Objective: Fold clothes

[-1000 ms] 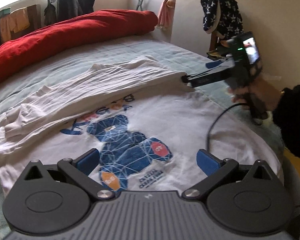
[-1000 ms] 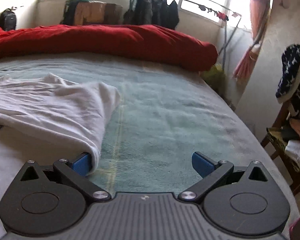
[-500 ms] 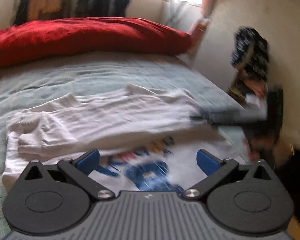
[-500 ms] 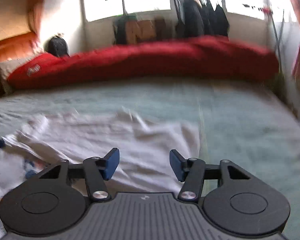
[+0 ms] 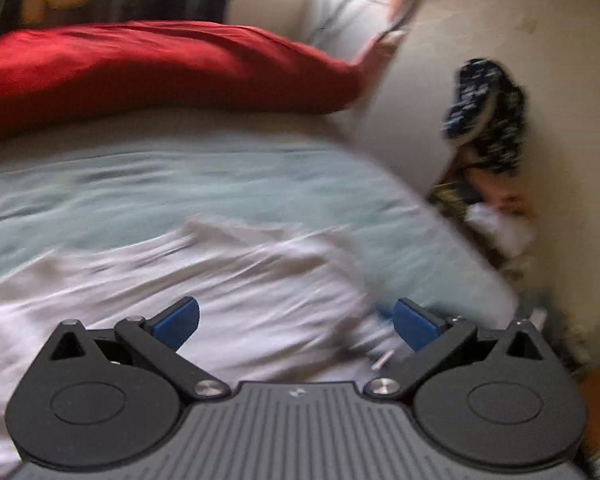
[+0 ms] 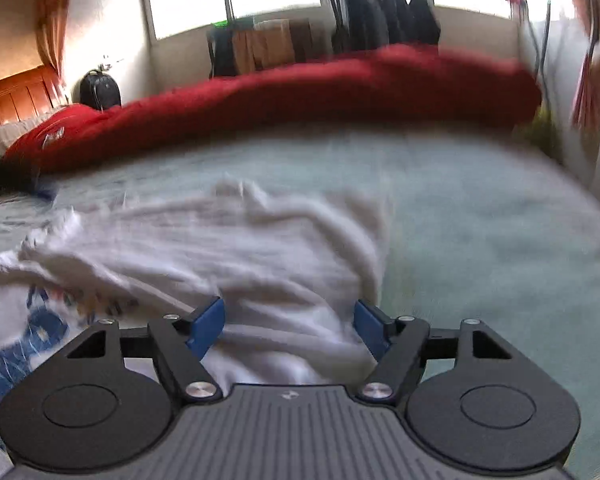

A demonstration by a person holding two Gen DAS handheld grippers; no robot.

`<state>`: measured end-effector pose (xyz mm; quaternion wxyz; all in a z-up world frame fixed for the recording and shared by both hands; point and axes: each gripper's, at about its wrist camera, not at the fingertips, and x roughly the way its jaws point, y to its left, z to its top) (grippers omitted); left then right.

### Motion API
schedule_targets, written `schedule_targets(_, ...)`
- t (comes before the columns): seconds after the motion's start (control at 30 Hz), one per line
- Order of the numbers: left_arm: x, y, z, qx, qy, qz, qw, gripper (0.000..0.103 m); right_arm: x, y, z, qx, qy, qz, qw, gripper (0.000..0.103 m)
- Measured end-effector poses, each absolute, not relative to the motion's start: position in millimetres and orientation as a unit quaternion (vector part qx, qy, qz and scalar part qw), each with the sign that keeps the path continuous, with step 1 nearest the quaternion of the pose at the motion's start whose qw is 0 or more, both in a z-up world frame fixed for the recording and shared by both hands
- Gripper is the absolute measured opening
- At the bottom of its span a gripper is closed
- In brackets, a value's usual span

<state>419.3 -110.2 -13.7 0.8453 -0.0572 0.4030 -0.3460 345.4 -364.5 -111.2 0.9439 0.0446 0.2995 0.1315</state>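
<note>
A white T-shirt point(image 5: 220, 280) lies on the bed with one side folded over itself; both views are blurred by motion. My left gripper point(image 5: 296, 322) hovers over the shirt's right part, open wide with nothing between its blue pads. In the right wrist view the folded shirt point(image 6: 240, 248) fills the left and middle, and its blue print point(image 6: 32, 328) shows at the lower left. My right gripper point(image 6: 288, 326) is low over the shirt's near fold. Its jaws are opening, with cloth lying under and between them and the pads not pressing on it.
The light blue sheet point(image 6: 480, 240) is bare to the right of the shirt. A red duvet point(image 6: 300, 92) runs along the far side. Past the bed's right edge stands a chair with a dark star-patterned garment point(image 5: 484, 120). Clothes point(image 6: 380, 12) hang by the windows.
The left view has swung right along the shirt; the print and the right gripper have left it. The right gripper turned left onto the shirt; its jaws narrowed, then widened again.
</note>
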Motion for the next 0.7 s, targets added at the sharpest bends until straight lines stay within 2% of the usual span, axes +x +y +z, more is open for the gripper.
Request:
schedule_targets(0.17, 466, -192, -17, -0.085, 0.445, -0.404, 0.795, 0.102, 341, -374, -112, 0.075, 0.289, 0.145, 0.943, 0.080)
schedule_targets(0.33, 500, -257, -56, -0.097, 0.492, -0.417, 0.758, 0.102, 339, -368, -113, 0.063, 0.289, 0.145, 0.944, 0.081)
schedule_targets(0.53, 526, -289, -90, -0.104, 0.496, -0.402, 0.763, 0.102, 339, -375, -115, 0.083, 0.287, 0.154, 0.942, 0.082)
schedule_targets(0.7, 538, -289, -85, -0.130, 0.491, -0.390, 0.768, 0.102, 339, -378, -115, 0.090, 0.286, 0.159, 0.941, 0.083)
